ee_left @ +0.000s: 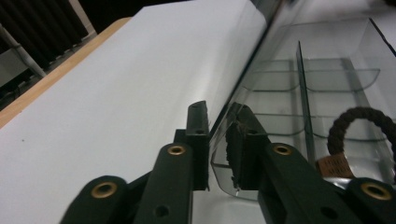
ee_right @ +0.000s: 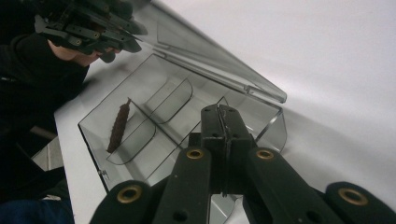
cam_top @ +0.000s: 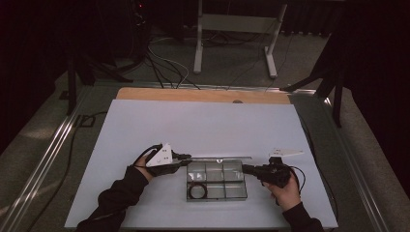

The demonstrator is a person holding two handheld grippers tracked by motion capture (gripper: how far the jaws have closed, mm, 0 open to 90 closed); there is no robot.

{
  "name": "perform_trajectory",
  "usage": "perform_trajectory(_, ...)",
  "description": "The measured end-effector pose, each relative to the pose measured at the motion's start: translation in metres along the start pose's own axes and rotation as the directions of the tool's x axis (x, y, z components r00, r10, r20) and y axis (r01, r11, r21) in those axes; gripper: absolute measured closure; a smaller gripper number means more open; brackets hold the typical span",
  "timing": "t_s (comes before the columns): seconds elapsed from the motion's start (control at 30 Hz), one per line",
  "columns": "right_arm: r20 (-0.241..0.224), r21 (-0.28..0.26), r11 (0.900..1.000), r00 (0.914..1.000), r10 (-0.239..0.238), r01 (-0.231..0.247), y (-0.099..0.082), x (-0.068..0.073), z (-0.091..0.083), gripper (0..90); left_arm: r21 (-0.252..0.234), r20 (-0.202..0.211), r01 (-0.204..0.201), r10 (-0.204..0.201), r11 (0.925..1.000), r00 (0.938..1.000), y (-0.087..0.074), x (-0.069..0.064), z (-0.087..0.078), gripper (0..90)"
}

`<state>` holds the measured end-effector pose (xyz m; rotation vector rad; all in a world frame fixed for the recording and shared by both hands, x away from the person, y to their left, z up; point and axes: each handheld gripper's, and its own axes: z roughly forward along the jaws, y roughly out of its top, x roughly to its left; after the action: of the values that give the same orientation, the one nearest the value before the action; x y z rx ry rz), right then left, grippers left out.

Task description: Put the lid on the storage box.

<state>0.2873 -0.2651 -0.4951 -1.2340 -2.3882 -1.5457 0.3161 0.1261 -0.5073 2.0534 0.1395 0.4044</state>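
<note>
Both grippers — left (cam_top: 186,157) straddling the clear box's (cam_top: 216,180) wall unpinched, right (cam_top: 245,168) clamped shut — are resting on my white table (cam_top: 203,125); dark room.

white board (cam_top: 203,123) covered the table, a strip of bare wood (cam_top: 203,94) showing at its far edge. beyond it stood a grey metal frame (cam_top: 237,29) on the carpet, with loose cables (cam_top: 164,65) beside it.

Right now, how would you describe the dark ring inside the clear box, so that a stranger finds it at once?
On the white table, between the two grippers, stands a clear plastic box with an open lid and divided compartments. Look into its near-left compartment: there lies the dark ring, a braided brown band. It is the one object in the box; the other compartments look empty.
</note>
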Motion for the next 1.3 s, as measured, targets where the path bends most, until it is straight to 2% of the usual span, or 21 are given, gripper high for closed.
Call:
perform_trajectory(0.07,-0.003,0.000,1.0000,1.0000,0.003,-0.003,0.000,0.000,0.001,89.7,0.011,0.002,-0.025,0.025,0.9996,0.9997,-0.001,-0.003,0.000,74.8)
perform_trajectory(0.13,-0.006,0.000,1.0000,1.0000,0.002,-0.002,0.000,0.000,0.001,89.7,0.022,0.004,-0.027,0.027,0.9994,0.9996,-0.002,-0.005,0.000,70.3)
perform_trajectory(0.2,-0.007,0.004,1.0000,1.0000,-0.002,0.002,-0.001,0.000,0.001,89.7,0.023,0.021,0.008,-0.008,0.9997,0.9997,-0.003,-0.003,-0.001,69.4)
perform_trajectory(0.27,-0.006,0.010,0.9999,1.0000,-0.001,0.001,-0.001,0.000,0.002,89.7,0.018,0.024,0.037,-0.037,0.9992,0.9990,-0.004,-0.003,-0.003,62.6)
perform_trajectory(0.33,-0.004,0.017,0.9998,1.0000,-0.005,0.005,-0.002,0.001,0.002,89.7,0.031,0.036,0.109,-0.111,0.9935,0.9932,-0.004,0.001,-0.005,53.5)
perform_trajectory(0.4,-0.001,0.020,0.9997,0.9999,-0.012,0.012,-0.002,0.001,0.002,89.7,0.048,0.034,0.197,-0.199,0.9792,0.9794,-0.006,0.005,-0.009,43.7)
perform_trajectory(0.43,-0.001,0.023,0.9997,0.9999,-0.012,0.012,-0.002,0.002,0.002,89.7,0.058,0.025,0.241,-0.243,0.9688,0.9697,-0.007,0.007,-0.011,38.8)
perform_trajectory(0.47,-0.002,0.022,0.9997,0.9999,-0.012,0.012,-0.003,0.002,0.002,89.7,0.063,0.023,0.295,-0.297,0.9533,0.9546,-0.007,0.009,-0.012,31.9)
perform_trajectory(0.5,0.000,0.023,0.9996,0.9999,-0.014,0.014,-0.003,0.002,0.002,89.7,0.075,0.035,0.327,-0.330,0.9420,0.9432,-0.008,0.011,-0.013,25.7)
perform_trajectory(0.53,0.001,0.025,0.9995,0.9998,-0.021,0.021,-0.002,0.002,0.002,89.7,0.067,0.053,0.346,-0.349,0.9360,0.9356,-0.010,0.012,-0.015,18.1)
perform_trajectory(0.57,0.004,0.028,0.9993,0.9997,-0.025,0.025,-0.003,0.003,0.002,89.7,0.059,0.061,0.355,-0.359,0.9328,0.9315,-0.010,0.013,-0.018,14.2)
perform_trajectory(0.6,0.006,0.031,0.9991,0.9996,-0.027,0.027,-0.003,0.003,0.002,89.7,0.050,0.076,0.372,-0.375,0.9267,0.9237,-0.010,0.013,-0.019,13.3)
perform_trajectory(0.63,0.008,0.035,0.9990,0.9996,-0.029,0.028,-0.004,0.003,0.001,89.6,0.045,0.091,0.391,-0.393,0.9194,0.9149,-0.011,0.014,-0.021,8.1)
perform_trajectory(0.67,0.008,0.036,0.9988,0.9994,-0.032,0.032,-0.004,0.003,0.001,89.7,0.050,0.099,0.400,-0.403,0.9150,0.9096,-0.011,0.015,-0.023,2.3)
perform_trajectory(0.77,0.022,0.044,0.9985,0.9992,-0.033,0.032,-0.006,0.003,-0.001,89.6,0.030,0.102,0.442,-0.442,0.8967,0.8911,-0.012,0.016,-0.028,0.6)
perform_trajectory(0.9,0.045,0.050,0.9980,0.9982,-0.040,0.038,-0.009,0.004,-0.003,89.6,0.001,0.081,0.481,-0.479,0.8769,0.8740,-0.016,0.019,-0.034,0.3)
perform_trajectory(0.97,0.058,0.055,0.9973,0.9970,-0.051,0.048,-0.010,0.006,-0.003,89.6,-0.005,0.072,0.488,-0.486,0.8730,0.8710,-0.019,0.019,-0.036,0.3)
perform_trajectory(1.03,0.098,0.071,0.9941,0.9913,-0.088,0.081,-0.010,0.010,-0.004,89.6,-0.002,0.066,0.492,-0.491,0.8708,0.8689,-0.021,0.019,-0.037,0.3)
perform_trajectory(1.17,0.171,0.121,0.9802,0.9695,-0.176,0.157,-0.011,0.018,-0.001,89.5,-0.005,0.066,0.495,-0.494,0.8687,0.8670,-0.024,0.019,-0.040,0.3)
perform_trajectory(1.3,0.220,0.178,0.9666,0.9500,-0.222,0.184,-0.015,0.018,0.005,89.5,-0.011,0.071,0.499,-0.497,0.8667,0.8650,-0.026,0.020,-0.041,0.3)
